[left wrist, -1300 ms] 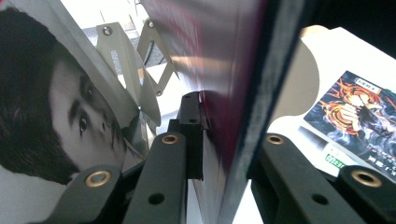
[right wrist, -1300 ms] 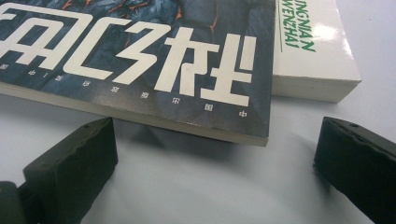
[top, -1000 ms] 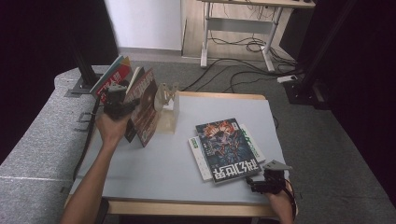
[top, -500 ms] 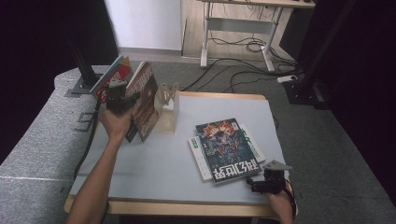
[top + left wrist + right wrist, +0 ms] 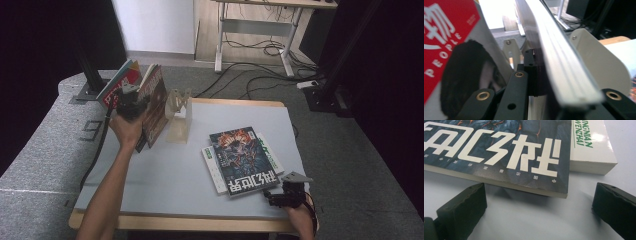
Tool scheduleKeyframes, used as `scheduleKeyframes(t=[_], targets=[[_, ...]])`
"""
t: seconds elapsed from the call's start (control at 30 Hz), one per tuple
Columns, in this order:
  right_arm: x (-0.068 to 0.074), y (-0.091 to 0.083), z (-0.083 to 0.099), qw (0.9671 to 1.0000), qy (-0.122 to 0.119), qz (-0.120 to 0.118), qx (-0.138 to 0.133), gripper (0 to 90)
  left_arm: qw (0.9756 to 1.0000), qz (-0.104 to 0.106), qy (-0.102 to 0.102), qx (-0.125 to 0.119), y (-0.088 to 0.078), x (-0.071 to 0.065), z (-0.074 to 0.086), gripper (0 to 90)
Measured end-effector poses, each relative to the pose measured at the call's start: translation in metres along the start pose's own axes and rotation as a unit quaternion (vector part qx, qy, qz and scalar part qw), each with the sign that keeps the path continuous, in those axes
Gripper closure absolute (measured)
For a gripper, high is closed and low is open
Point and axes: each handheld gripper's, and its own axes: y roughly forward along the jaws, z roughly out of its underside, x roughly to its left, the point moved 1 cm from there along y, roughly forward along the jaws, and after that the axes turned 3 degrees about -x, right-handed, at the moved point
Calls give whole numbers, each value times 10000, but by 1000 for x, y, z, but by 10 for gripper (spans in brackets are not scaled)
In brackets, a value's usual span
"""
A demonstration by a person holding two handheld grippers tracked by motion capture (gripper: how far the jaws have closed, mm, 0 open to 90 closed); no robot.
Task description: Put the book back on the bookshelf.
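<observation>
My left gripper (image 5: 140, 99) is shut on a book with a reddish-brown cover (image 5: 156, 102), which it holds upright and tilted at the table's back left. In the left gripper view the black jaws pinch that book (image 5: 559, 55) near its lower edge. Left of it a red magazine (image 5: 120, 82) (image 5: 449, 37) leans. A pale book rack (image 5: 180, 116) (image 5: 599, 55) stands just right of the held book. My right gripper (image 5: 276, 196) (image 5: 539, 207) rests open at the front right, its fingers (image 5: 461, 205) apart before the corner of a dark-covered book (image 5: 242, 159) (image 5: 499, 150).
The dark book lies on a white book (image 5: 214, 170) (image 5: 591, 147) on the grey table top (image 5: 165, 180). Cables run over the floor behind the table, and a desk frame (image 5: 255, 27) stands farther back. A grey padded surface (image 5: 45, 150) borders the table's left side.
The left hand has lifted the reddish-brown book slightly up and back, closer to the rack. The right gripper and the flat books have not moved.
</observation>
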Motion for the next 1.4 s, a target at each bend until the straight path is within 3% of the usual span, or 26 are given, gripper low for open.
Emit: scheduleKeyframes(t=[0.13,0.27,0.43,0.6,0.9,1.1,1.4], targets=[[0,0,0,10000,-1,1,0,0,9999,22,-139,-94,1,4,1,839],[0,0,0,10000,0,1,0,0,9999,24,-48,-119,1,4,1,838],[0,0,0,10000,-2,2,0,0,9999,28,-101,-102,0,7,3,819],[0,0,0,10000,-3,1,-1,0,9999,-130,-18,-95,-2,8,6,764],[0,0,0,10000,0,0,0,0,10000,-26,47,0,-8,6,10,587],[0,0,0,10000,0,0,1,0,9997,-63,241,0,-15,3,14,495],[0,0,0,10000,0,1,0,0,9991,301,169,238,-25,2,16,355]])
